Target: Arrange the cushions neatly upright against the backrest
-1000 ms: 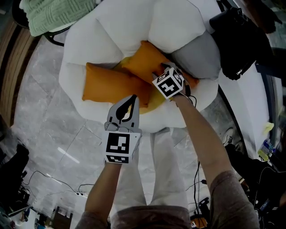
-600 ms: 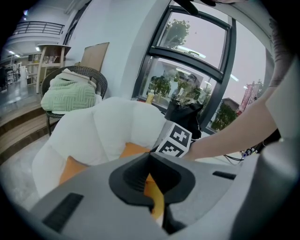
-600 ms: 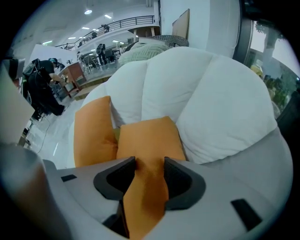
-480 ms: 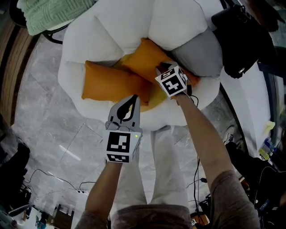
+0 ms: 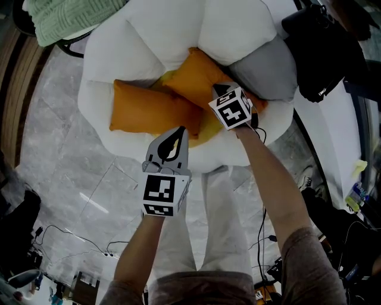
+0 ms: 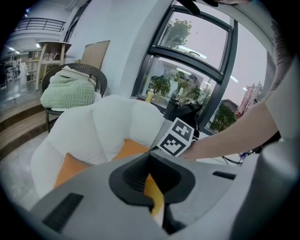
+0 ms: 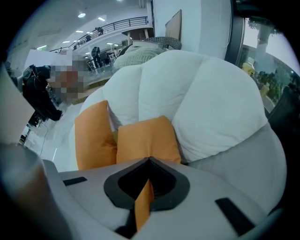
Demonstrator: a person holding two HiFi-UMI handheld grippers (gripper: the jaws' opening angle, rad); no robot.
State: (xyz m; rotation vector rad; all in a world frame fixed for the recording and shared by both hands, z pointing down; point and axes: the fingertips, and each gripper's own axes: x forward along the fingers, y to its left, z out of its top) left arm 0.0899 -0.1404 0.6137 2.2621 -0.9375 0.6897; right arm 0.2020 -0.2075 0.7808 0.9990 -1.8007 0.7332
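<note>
A white puffy armchair (image 5: 149,36) holds two orange cushions lying flat. One lies at the left (image 5: 143,110) (image 7: 93,136), the other in the middle (image 5: 199,74) (image 7: 147,138), with a yellow cushion (image 5: 208,126) under them. My right gripper (image 5: 217,90) (image 7: 149,159) has just been closing and now pinches the near edge of the middle orange cushion; orange fabric fills the slit between its jaws. My left gripper (image 5: 180,131) (image 6: 151,152) hovers over the seat's front edge with its jaws together, and yellow shows through the slit.
A grey cushion (image 5: 268,68) fills the chair's right side. A green blanket (image 5: 77,18) lies on a wicker chair at the back left. A black bag (image 5: 321,53) sits at the right. Cables (image 5: 71,238) run over the marble floor. White-trousered legs (image 5: 220,226) stand before the chair.
The right gripper's jaws closed onto the middle orange cushion's edge, and its marker cube shifted slightly right. The left gripper and the cushions stayed where they were.
</note>
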